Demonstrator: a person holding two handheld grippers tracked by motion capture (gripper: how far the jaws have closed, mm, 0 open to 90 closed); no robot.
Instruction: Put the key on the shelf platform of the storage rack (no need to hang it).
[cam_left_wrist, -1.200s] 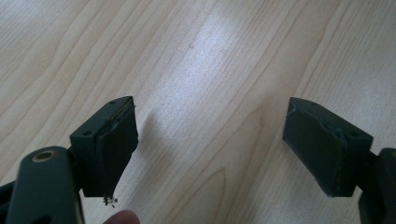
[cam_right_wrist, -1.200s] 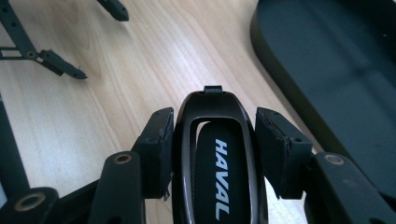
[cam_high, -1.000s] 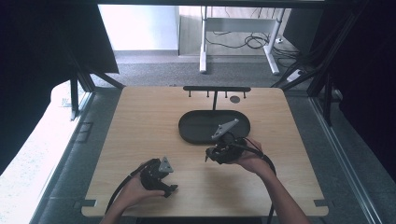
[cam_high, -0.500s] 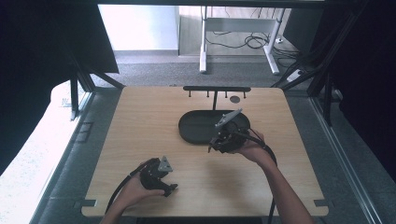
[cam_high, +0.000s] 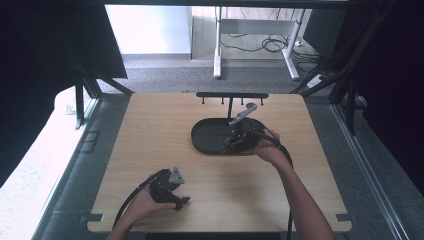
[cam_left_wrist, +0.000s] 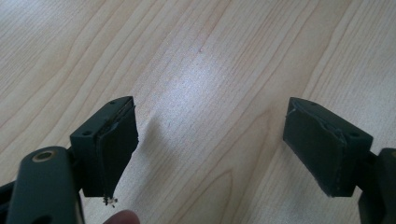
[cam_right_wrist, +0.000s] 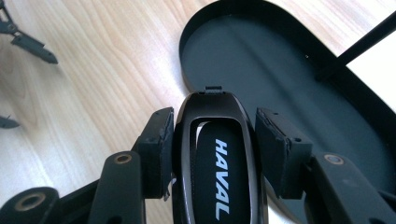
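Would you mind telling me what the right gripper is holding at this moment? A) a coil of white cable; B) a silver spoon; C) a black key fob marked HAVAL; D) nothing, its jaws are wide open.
C: in the right gripper view, the right gripper has its jaws closed on either side of a black key fob with HAVAL printed on it, held at the edge of the black oval tray.

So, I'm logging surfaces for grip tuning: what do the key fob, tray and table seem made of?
Key fob: looks like glossy black plastic, with bright reflections and printed white HAVAL lettering.
Tray: matte black with a thin raised rim, probably painted metal, possibly plastic.
Table: pale wood or laminate, grain lines and soft sheen.
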